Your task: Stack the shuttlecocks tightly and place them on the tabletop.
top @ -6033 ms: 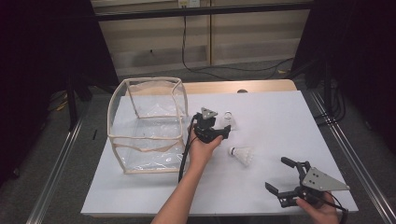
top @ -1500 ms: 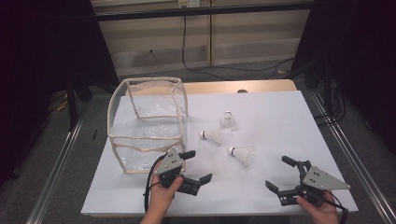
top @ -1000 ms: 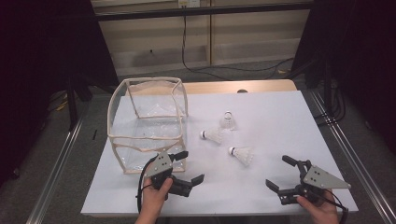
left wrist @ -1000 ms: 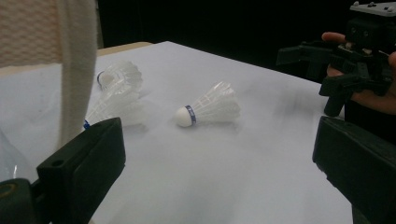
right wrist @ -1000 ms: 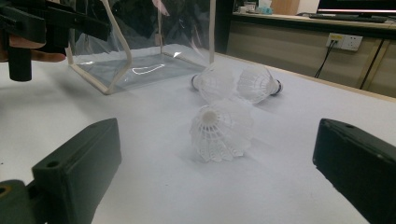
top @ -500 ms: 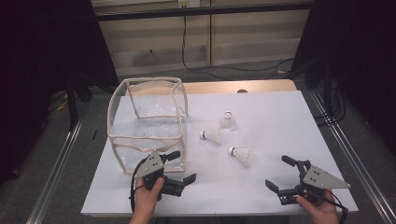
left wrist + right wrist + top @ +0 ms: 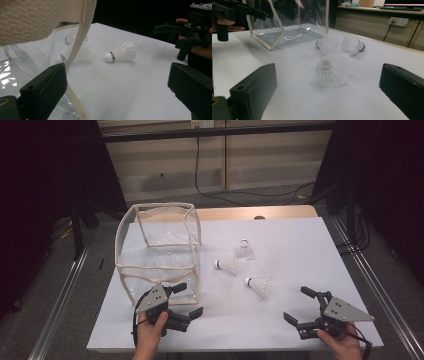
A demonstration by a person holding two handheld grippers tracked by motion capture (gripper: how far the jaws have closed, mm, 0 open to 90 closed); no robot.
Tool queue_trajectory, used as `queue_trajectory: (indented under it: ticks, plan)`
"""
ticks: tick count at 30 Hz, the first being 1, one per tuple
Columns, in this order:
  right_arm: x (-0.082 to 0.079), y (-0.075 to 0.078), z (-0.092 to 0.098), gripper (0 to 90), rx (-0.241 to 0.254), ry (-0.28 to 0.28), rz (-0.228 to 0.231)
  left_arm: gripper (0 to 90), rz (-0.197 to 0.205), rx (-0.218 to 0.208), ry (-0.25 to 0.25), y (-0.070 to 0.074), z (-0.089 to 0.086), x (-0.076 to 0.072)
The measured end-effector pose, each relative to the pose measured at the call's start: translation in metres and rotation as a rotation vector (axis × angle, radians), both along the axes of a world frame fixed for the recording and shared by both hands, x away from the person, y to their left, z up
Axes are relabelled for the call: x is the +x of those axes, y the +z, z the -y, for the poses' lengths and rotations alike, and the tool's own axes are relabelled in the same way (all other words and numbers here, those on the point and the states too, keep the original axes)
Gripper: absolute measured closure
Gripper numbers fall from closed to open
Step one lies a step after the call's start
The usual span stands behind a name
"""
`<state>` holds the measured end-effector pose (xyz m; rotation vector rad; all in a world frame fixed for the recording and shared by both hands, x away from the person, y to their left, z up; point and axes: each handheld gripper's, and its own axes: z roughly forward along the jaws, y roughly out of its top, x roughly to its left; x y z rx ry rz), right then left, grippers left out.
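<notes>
Left gripper (image 7: pixel 183 300): jaws spread wide, empty, resting low at the near front corner of the clear bag (image 7: pixel 159 251).

Right gripper (image 7: pixel 304 310): jaws equally wide, empty, at the table's near edge, pointing toward the shuttlecocks.

Nearest shuttlecock (image 7: pixel 257 285): lies on its side ahead of the right gripper, cork toward the bag; in the right gripper view (image 7: pixel 332 70) it sits between the jaws' line of sight but well short of them.

Middle shuttlecock (image 7: pixel 227 265) and upright shuttlecock (image 7: pixel 243 250): farther beyond, close together.

Risks: feather skirts are light and round, so a jaw closing off-centre would likely roll or flick one away, or crush the feathers. The bag's soft rim (image 7: pixel 80 50) hangs just beside the left jaw and could snag or collapse the opening.

Obscured: in the left gripper view the bag's trim covers part of one shuttlecock (image 7: pixel 61 58); whether the bag holds anything is unclear through the glare.
</notes>
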<state>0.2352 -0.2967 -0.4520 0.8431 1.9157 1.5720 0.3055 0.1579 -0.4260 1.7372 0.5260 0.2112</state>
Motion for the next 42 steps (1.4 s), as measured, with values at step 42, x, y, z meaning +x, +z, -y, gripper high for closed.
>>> queue_trajectory:
  ticks: [42]
  plan:
    - [0.003, 0.0, 0.0, 0.7, 0.01, -0.006, -0.007, 2.9, 0.02, 0.025, 0.042, -0.007, -0.034, 0.0]
